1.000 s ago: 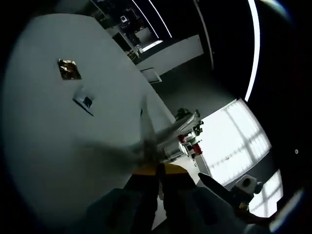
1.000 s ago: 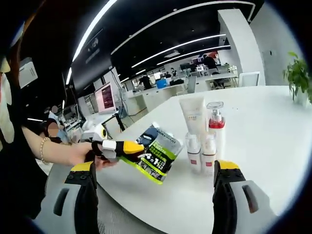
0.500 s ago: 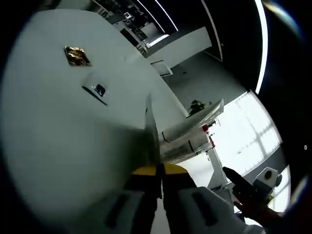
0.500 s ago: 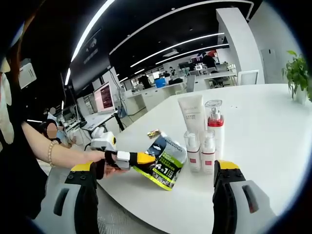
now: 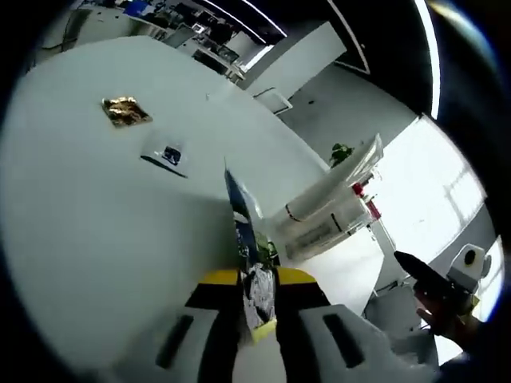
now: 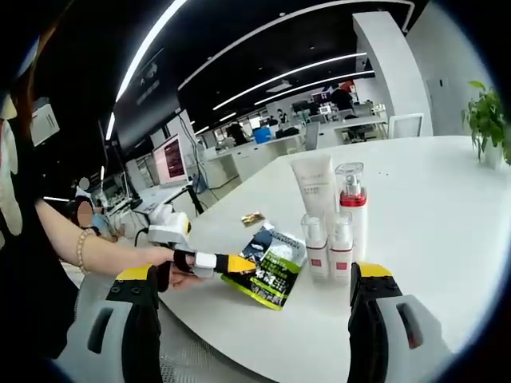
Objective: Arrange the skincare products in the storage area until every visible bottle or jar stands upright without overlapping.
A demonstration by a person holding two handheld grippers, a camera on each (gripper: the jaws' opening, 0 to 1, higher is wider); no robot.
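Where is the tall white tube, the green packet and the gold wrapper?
white tube (image 6: 316, 185), right gripper view, middle of its body.
green packet (image 6: 274, 270), right gripper view, its printed front.
gold wrapper (image 5: 124, 111), left gripper view, its shiny centre.

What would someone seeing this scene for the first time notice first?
Probably the glossy green-and-black sachet, clamped in the left tongs low over the near edge of the round white table. Just right of it, a tight cluster of white skincare bottles stands upright, one with a red collar. The right tongs hang open in front.
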